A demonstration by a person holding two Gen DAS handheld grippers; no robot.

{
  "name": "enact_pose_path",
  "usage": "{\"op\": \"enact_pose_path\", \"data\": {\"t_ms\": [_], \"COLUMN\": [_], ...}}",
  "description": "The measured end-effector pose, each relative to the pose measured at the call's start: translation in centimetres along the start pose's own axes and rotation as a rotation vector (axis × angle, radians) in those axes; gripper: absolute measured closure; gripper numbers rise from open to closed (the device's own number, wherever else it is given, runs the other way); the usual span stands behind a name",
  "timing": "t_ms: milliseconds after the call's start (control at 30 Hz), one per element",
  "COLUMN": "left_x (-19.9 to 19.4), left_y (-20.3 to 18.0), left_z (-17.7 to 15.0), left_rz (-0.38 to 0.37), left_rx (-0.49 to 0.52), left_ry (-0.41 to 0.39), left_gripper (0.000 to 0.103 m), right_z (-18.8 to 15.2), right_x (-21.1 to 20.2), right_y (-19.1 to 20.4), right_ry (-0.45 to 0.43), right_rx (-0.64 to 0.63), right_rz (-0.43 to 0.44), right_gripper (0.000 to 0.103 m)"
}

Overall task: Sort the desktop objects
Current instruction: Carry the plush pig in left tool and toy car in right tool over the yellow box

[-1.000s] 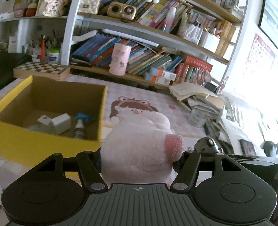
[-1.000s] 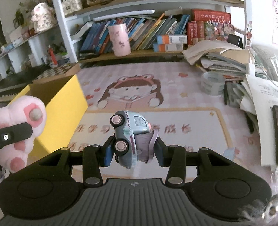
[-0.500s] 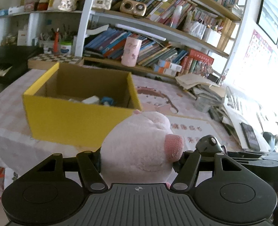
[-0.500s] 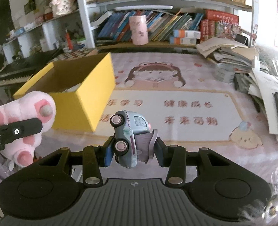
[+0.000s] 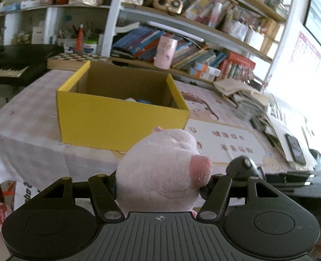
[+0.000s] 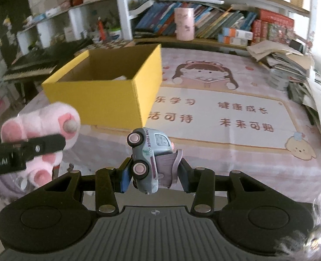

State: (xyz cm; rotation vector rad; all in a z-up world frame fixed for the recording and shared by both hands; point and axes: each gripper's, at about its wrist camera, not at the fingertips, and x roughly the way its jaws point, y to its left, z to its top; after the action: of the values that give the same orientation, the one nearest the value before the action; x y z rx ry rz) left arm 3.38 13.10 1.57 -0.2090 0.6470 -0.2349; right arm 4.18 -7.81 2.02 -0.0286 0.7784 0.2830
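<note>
The left gripper (image 5: 160, 180) is clamped on a pink plush pig (image 5: 160, 169), its fingers pressed into the toy's sides; from the right wrist view the pig's pink paws (image 6: 40, 130) show at nine o'clock with one black finger of that gripper across them. The right gripper (image 6: 153, 171) is clamped on a small pale blue toy truck (image 6: 148, 158), which is tipped nose-down with its wheels facing nine o'clock.

The yellow box (image 5: 121, 113) stands on the pink patterned tablecloth (image 5: 29, 134). In the left wrist view it lies at about eleven o'clock from the pig, well apart from it; in the right wrist view it sits at eleven o'clock from the truck, clear of it. A white item and a blue item (image 5: 138, 100) just peek above the box's near wall.

Compared with a second ago, both cameras have drawn back from the table. The box then filled the left view's nine o'clock side with its floor and contents open to sight; now its whole front face shows and the table's near edge and the floor clutter below it have come into view. In the right view only a corner of the box showed before; now the whole box is seen. Both grips look unchanged.

At twelve o'clock a pink cup (image 6: 184, 24) stands before shelved books (image 6: 221, 21); papers (image 6: 280, 58) are stacked at two o'clock.
</note>
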Motion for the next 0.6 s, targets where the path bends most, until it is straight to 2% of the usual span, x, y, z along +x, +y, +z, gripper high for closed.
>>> {"op": "enact_pose_path", "data": {"t_ms": [267, 600], "left_x": [-1.1, -1.5], "left_y": [2.3, 3.6], "left_z": [-0.2, 0.2], "left_rz": [0.053, 0.094], "left_rx": [-0.085, -0.077], "left_ry": [-0.045, -0.053], "left_gripper": [0.039, 0.039], "right_z": [1.0, 2.3], "right_x": [1.0, 1.9], "right_y": [2.8, 4.1], "right_ry": [0.009, 0.003], "right_rx": [-0.109, -0.118], "right_rz": [0.050, 0.098], "right_gripper": [0.062, 0.062]}}
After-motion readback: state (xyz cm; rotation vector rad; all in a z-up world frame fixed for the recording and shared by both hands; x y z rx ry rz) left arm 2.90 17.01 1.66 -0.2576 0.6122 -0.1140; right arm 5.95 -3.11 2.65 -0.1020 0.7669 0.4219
